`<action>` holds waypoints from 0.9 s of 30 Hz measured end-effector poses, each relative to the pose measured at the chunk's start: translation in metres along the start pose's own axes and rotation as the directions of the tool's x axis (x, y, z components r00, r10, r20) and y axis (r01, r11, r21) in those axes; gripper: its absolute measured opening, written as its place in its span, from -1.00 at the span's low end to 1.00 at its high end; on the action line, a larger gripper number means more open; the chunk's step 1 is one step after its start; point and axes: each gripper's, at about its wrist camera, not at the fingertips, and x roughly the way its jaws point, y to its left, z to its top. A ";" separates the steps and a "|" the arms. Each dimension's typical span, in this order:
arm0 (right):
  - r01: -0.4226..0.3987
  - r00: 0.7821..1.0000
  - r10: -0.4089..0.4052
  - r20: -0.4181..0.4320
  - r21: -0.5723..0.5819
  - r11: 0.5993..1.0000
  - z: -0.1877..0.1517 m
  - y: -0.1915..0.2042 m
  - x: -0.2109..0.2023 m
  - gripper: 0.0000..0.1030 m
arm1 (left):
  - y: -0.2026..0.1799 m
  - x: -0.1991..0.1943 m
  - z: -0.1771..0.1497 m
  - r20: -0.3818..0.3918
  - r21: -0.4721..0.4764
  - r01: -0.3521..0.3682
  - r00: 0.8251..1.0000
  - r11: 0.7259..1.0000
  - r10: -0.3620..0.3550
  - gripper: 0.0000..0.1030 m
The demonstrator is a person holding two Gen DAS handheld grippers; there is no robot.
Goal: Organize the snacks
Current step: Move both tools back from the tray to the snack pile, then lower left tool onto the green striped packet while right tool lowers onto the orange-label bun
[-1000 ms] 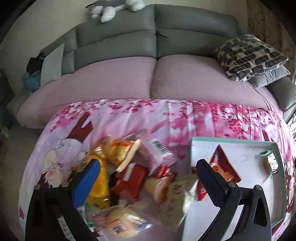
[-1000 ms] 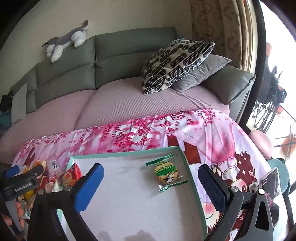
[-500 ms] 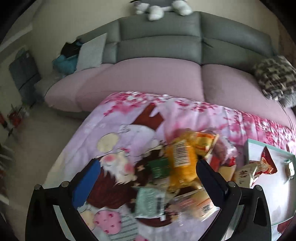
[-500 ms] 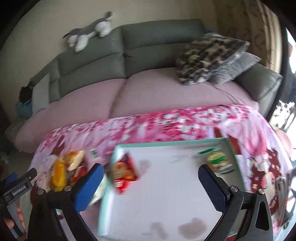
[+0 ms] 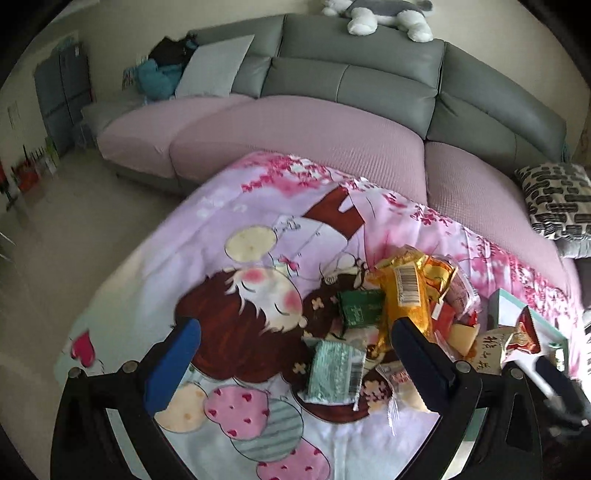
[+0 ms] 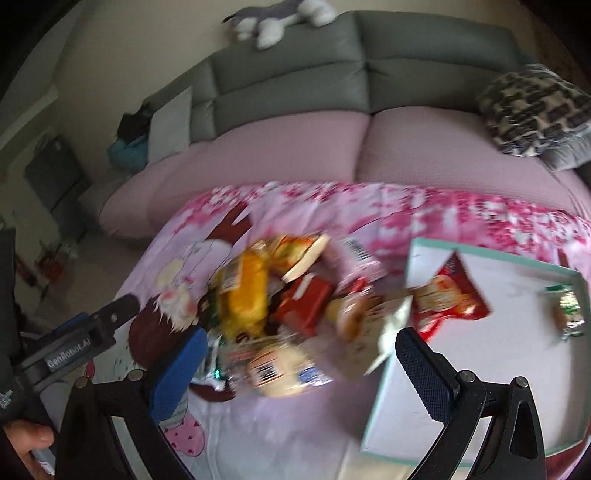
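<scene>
A heap of snack packets (image 5: 406,314) lies on the pink cartoon cloth, also in the right wrist view (image 6: 280,310). A yellow packet (image 6: 243,295) and a red one (image 6: 303,302) stand out. A light green packet (image 5: 334,369) lies nearest my left gripper (image 5: 295,362), which is open and empty above the heap's left side. A teal-rimmed white tray (image 6: 517,369) holds a red packet (image 6: 450,299) and a small green-wrapped snack (image 6: 569,314). My right gripper (image 6: 299,369) is open and empty over the heap's near edge.
A grey and pink sofa (image 5: 332,122) runs behind the table, with a patterned cushion (image 6: 532,107) at the right and a plush toy (image 6: 280,22) on top. The floor (image 5: 74,236) lies to the left. The left gripper's body (image 6: 74,343) shows at left.
Both grippers have swung left. The right view moved from the tray to the heap. The left view moved past the heap toward the table's left side. Both stay open.
</scene>
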 end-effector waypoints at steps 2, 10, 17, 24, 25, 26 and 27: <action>0.000 1.000 0.000 -0.019 -0.024 1.000 -0.005 0.009 0.008 1.00 | 0.001 0.002 -0.004 -0.014 -0.001 0.013 1.000 1.000 -0.013 0.99; 0.002 0.996 -0.007 -0.093 -0.052 0.999 -0.017 0.020 0.037 1.00 | 0.008 0.019 -0.012 -0.099 -0.045 0.031 0.994 0.999 -0.036 0.99; 0.011 0.981 -0.024 -0.192 -0.066 0.998 -0.036 0.020 0.074 1.00 | -0.010 0.059 -0.028 -0.235 0.000 0.032 0.971 1.000 -0.031 0.99; 0.024 0.974 -0.043 -0.224 -0.087 0.996 -0.046 0.020 0.093 1.00 | -0.027 0.090 -0.042 -0.334 0.065 0.041 0.942 0.997 -0.017 0.99; 0.026 0.973 -0.046 -0.225 -0.091 0.995 -0.047 0.020 0.094 1.00 | -0.028 0.092 -0.044 -0.342 0.069 0.040 0.940 0.997 -0.014 0.99; 0.028 0.973 -0.050 -0.224 -0.100 0.995 -0.048 0.021 0.095 1.00 | -0.029 0.094 -0.044 -0.345 0.068 0.038 0.939 0.997 -0.012 0.99; 0.032 0.974 -0.056 -0.221 -0.110 0.993 -0.049 0.022 0.095 1.00 | -0.029 0.095 -0.044 -0.346 0.069 0.036 0.938 0.997 -0.010 0.99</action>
